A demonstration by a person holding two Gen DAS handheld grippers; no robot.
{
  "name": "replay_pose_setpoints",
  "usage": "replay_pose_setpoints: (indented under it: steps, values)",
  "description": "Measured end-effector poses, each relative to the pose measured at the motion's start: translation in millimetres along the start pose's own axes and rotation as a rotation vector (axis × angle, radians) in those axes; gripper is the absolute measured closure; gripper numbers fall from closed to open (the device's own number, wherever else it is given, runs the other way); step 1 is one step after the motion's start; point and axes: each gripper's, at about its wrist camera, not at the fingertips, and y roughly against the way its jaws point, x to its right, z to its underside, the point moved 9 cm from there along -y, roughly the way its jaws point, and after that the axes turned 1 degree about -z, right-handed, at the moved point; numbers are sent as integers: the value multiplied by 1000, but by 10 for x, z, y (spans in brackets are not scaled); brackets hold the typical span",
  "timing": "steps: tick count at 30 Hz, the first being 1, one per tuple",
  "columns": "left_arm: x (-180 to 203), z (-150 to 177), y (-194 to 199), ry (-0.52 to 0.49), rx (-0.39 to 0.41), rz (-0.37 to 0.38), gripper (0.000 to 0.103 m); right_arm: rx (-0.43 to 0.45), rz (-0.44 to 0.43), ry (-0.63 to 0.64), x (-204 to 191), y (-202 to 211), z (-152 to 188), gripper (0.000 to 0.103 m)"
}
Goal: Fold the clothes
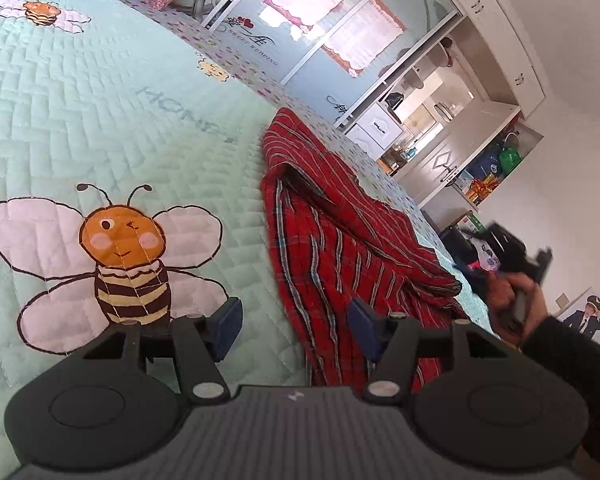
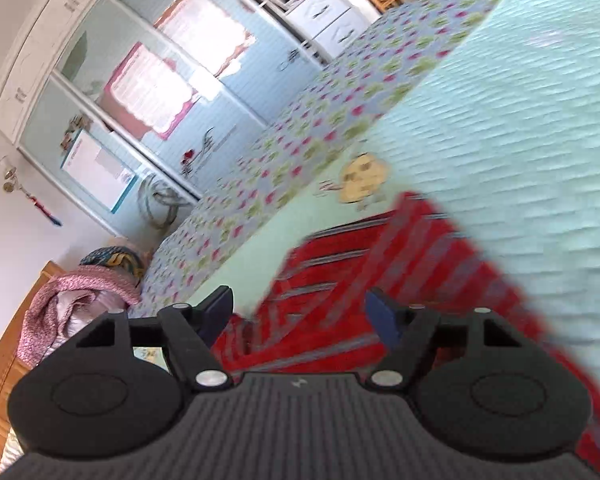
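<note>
Mint-green quilted bedspread (image 1: 100, 92), printed with cartoon bees (image 1: 120, 256), covers the bed that fills both views; a flower-patterned border (image 2: 300, 132) runs along its far edge. Behind the bed stands a pale wardrobe (image 2: 112, 92) with pink-framed sheets on its doors, and beside it an open white shelf unit (image 1: 472, 92).

The task's thing, a red striped garment (image 1: 340, 240), lies crumpled on the bedspread near the bed's edge, with a raised fold at its top.

Your left gripper (image 1: 296, 328) stands released: its blue pads (image 1: 228, 320) are apart, one over the bedspread near the bee, the other over the garment's near edge, and nothing is pinched between them. Whether the pads touch the cloth cannot be told.

Your right gripper (image 2: 300, 312) is likewise unclenched, its jaws apart above the red cloth (image 2: 340, 280), which appears blurred; no fabric is gripped. From the left wrist view, your right hand (image 1: 512, 300), in a dark sleeve (image 1: 572, 380), shows blurred beyond the garment at the bed's edge.

A pink bundle (image 2: 72, 300) lies by the wooden headboard (image 2: 4, 360).
</note>
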Motion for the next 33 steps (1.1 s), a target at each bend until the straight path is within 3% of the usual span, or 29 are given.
replay_pose_setpoints:
  steps: [2, 7, 8, 9, 11, 16, 17, 20, 23, 25, 28, 29, 32, 33]
  values:
    - [4, -1, 3, -4, 1, 0, 41, -18, 15, -48, 195, 150, 76, 28]
    - [8, 10, 5, -15, -1, -5, 41, 4, 79, -7, 396, 134, 190, 28]
    - [8, 13, 5, -17, -2, -6, 40, -11, 84, -8, 437, 48, 211, 34]
    - [8, 15, 4, -17, -2, -6, 40, -37, 96, 3, 457, -31, 237, 54]
    - [4, 18, -2, -15, -4, -5, 40, -67, 123, 33, 476, -150, 251, 80]
    - [-5, 18, -5, -10, -7, -2, 40, -41, 214, 170, 454, -384, 28, 88]
    - [-7, 19, -6, -9, -8, -1, 40, -40, 233, 183, 494, -407, 11, 87]
    - [-13, 21, -6, -5, -11, 3, 39, -55, 275, 200, 601, -372, 90, 71]
    - [-17, 19, 6, -1, -12, 8, 39, 40, 292, 303, 390, -10, 179, 68]
    - [-11, 18, 6, 4, -12, 11, 38, 74, 201, 390, 31, 202, 347, 65]
    - [-3, 17, 11, 2, -11, 11, 38, 41, 55, 472, -539, 233, 718, 33]
    - [-2, 20, 14, 1, -10, 11, 38, 26, 9, 499, -736, 221, 856, 28]
    - [-10, 17, 16, 9, -11, 18, 38, -118, -78, 526, -1125, -178, 1318, 28]
    - [-17, 16, 15, 15, -12, 22, 38, -164, -67, 537, -1154, -345, 1462, 28]
